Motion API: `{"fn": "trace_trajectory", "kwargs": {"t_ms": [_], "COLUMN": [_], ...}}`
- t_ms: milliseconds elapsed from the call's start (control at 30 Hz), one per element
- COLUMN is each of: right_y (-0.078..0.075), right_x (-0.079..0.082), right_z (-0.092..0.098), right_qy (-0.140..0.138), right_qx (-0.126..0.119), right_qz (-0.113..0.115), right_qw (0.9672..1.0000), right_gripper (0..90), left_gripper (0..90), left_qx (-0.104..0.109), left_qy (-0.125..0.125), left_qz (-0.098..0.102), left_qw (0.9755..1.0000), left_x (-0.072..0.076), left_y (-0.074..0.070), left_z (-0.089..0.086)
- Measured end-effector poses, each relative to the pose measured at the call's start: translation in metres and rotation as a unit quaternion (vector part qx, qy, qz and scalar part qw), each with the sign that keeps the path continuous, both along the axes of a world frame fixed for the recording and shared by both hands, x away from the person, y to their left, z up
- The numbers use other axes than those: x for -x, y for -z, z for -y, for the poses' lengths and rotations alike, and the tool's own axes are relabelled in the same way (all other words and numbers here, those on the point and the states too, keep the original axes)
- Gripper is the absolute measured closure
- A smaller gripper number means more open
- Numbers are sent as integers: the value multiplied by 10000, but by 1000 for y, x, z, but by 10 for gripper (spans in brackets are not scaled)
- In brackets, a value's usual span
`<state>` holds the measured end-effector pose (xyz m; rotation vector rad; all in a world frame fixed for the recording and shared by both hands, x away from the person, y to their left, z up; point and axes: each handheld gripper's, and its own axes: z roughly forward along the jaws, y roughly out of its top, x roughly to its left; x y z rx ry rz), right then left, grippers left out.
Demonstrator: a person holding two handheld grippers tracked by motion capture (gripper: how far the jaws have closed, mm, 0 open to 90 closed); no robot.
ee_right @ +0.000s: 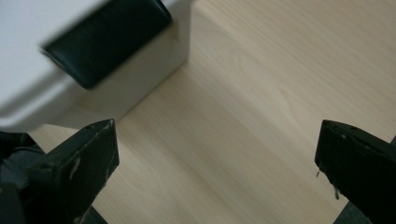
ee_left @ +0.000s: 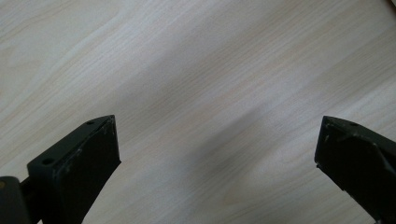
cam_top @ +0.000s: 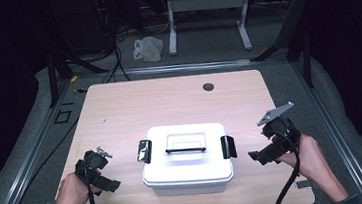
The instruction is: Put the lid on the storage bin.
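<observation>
Well apart, grippers (cam_top: 107, 183) (cam_top: 257, 157) flanking box (cam_top: 186, 157).

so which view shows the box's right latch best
The right gripper view: the black latch sits close and large on the white box, though blurred. The high view shows it small. The left gripper view looks at bare table.

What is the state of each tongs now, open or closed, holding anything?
Left tongs: open, holding nothing, over the bare table.
Right tongs: open, holding nothing, beside the white box.
</observation>
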<state>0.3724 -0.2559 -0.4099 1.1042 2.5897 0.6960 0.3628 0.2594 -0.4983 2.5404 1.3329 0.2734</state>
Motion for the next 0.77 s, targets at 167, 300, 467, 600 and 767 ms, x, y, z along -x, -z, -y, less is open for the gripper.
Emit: {"fn": "trace_trajectory", "kwargs": {"t_ms": [167,300,467,600,767], "right_y": [37,57,79,91,97], "right_x": [0,-1,-2,-2,-3], "right_z": [23,25,20,18,15], "right_qy": [536,731,774,777,698], "right_qx": [85,138,189,471,579], "right_qz": [-36,-72,-238,-350,-462], "right_qw": [9985,9972,9965,9952,9948], "right_gripper": [0,0,0,0,0], "left_gripper": [0,0,0,0,0], "left_qx": [-39,-63,-78,-97,-60], "left_qy": [30,33,78,76,95], "left_qz": [-19,-42,-68,-52,-83], "left_qw": [10000,10000,9999,9999,9999], "left_x": [0,-1,-2,-3,-5], "left_y": [2,4,6,7,9], "left_z": [1,1,1,2,1]}}
